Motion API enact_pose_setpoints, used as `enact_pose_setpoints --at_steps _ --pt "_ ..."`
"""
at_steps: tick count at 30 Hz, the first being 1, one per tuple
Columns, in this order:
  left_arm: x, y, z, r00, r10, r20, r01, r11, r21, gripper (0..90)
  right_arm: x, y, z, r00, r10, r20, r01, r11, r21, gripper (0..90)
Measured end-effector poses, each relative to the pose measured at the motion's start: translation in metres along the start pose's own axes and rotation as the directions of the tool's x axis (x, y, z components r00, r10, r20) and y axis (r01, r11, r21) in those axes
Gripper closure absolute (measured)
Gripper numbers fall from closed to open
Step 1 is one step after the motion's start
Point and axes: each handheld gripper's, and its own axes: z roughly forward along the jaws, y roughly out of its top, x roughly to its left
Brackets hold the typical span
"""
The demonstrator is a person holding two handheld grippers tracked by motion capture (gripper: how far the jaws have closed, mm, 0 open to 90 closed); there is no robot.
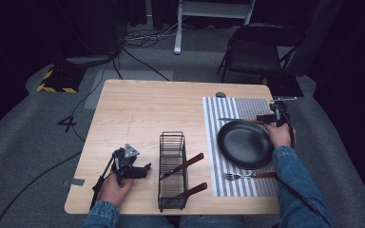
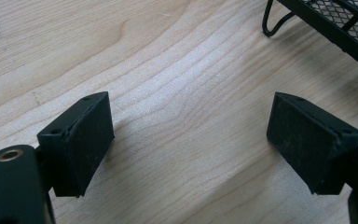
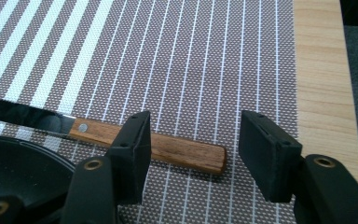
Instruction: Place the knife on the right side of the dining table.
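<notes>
With the right gripper (image 3: 193, 156) open just above the knife (image 3: 149, 145) on the placemat (image 3: 205, 60), we centre its wooden handle between the jaws before closing, while the left gripper (image 2: 191, 140) rests open over the table (image 2: 168, 70).

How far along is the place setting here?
Done: plate and fork lie on the striped placemat. In hand: the open right gripper straddles the knife beside the plate, fingers not pressing. Left: two wooden-handled utensils in the wire caddy; left gripper open, idle.

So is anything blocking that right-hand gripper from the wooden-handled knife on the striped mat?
Nothing visible. The right gripper is open, and the knife handle lies on the placemat between its jaws, beside the black plate.
</notes>
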Motion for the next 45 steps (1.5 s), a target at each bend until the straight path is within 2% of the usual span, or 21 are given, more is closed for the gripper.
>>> enact_pose_setpoints --at_steps 10,16,17,20,21,25,28,29,30,33,36,37,38,40,41,42,45 --pt "0.0 0.0 0.0 1.0 0.0 0.0 0.0 1.0 0.0 14.8 0.007 0.005 -0.022 0.9992 -0.04 -0.002 0.04 0.9987 -0.033 44.8" --pt "0.0 0.0 0.0 1.0 0.001 0.0 -0.001 1.0 0.001 14.8 0.014 0.01 -0.042 0.9977 -0.065 -0.021 0.063 0.9954 -0.073 44.9" --pt "0.0 0.0 0.0 1.0 0.002 0.0 -0.002 1.0 0.001 14.8 0.018 0.012 -0.05 0.9965 -0.077 -0.031 0.074 0.9932 -0.089 44.8" --pt "0.0 0.0 0.0 1.0 0.001 0.0 -0.001 1.0 0.001 14.8 0.023 0.014 -0.058 0.9948 -0.093 -0.042 0.089 0.9908 -0.102 44.8" --pt "0.0 0.0 0.0 1.0 0.001 0.0 -0.001 1.0 0.0 14.8 0.029 0.016 -0.067 0.9923 -0.113 -0.052 0.106 0.9874 -0.117 44.7" --pt "0.0 0.0 0.0 1.0 0.002 0.0 -0.002 1.0 0.001 14.8 0.039 0.019 -0.08 0.987 -0.146 -0.067 0.136 0.9805 -0.142 44.6" --pt "0.0 0.0 0.0 1.0 0.001 -0.001 -0.001 1.0 0.001 14.8 0.052 0.023 -0.094 0.9802 -0.18 -0.083 0.164 0.9723 -0.167 44.4" --pt "0.0 0.0 0.0 1.0 0.002 -0.002 -0.002 1.0 0.001 14.8 0.06 0.024 -0.102 0.9744 -0.204 -0.095 0.184 0.9659 -0.183 44.2" --pt "0.0 0.0 0.0 1.0 0.001 -0.002 -0.001 1.0 0.0 14.8 0.06 0.024 -0.102 0.9744 -0.204 -0.095 0.184 0.9659 -0.183 44.2" --pt "0.0 0.0 0.0 1.0 0.002 -0.003 -0.002 1.0 0.0 14.8 0.072 0.025 -0.113 0.9655 -0.232 -0.118 0.207 0.9589 -0.194 43.8" --pt "0.0 0.0 0.0 1.0 0.003 -0.003 -0.003 1.0 0.001 14.8 0.084 0.024 -0.122 0.9538 -0.263 -0.145 0.231 0.9513 -0.204 43.5" --pt "0.0 0.0 0.0 1.0 0.002 -0.003 -0.002 1.0 0.001 14.8 0.091 0.024 -0.128 0.9454 -0.281 -0.165 0.244 0.9463 -0.212 43.4" --pt "0.0 0.0 0.0 1.0 0.002 -0.003 -0.002 1.0 0.001 14.8 0.091 0.024 -0.128 0.9454 -0.281 -0.165 0.244 0.9463 -0.212 43.4" --pt "0.0 0.0 0.0 1.0 0.002 -0.003 -0.002 1.0 0.0 14.8 0.098 0.022 -0.133 0.9355 -0.296 -0.193 0.253 0.9427 -0.218 43.2" --pt "0.0 0.0 0.0 1.0 0.003 -0.003 -0.003 1.0 0.0 14.8 0.105 0.019 -0.139 0.9236 -0.316 -0.217 0.266 0.9363 -0.229 43.0" --pt "0.0 0.0 0.0 1.0 0.002 -0.003 -0.002 1.0 0.001 14.8 0.105 0.019 -0.139 0.9236 -0.316 -0.217 0.266 0.9363 -0.229 43.0" --pt "0.0 0.0 0.0 1.0 0.003 -0.003 -0.003 1.0 0.001 14.8 0.117 0.013 -0.147 0.9009 -0.354 -0.251 0.296 0.9245 -0.241 42.4"
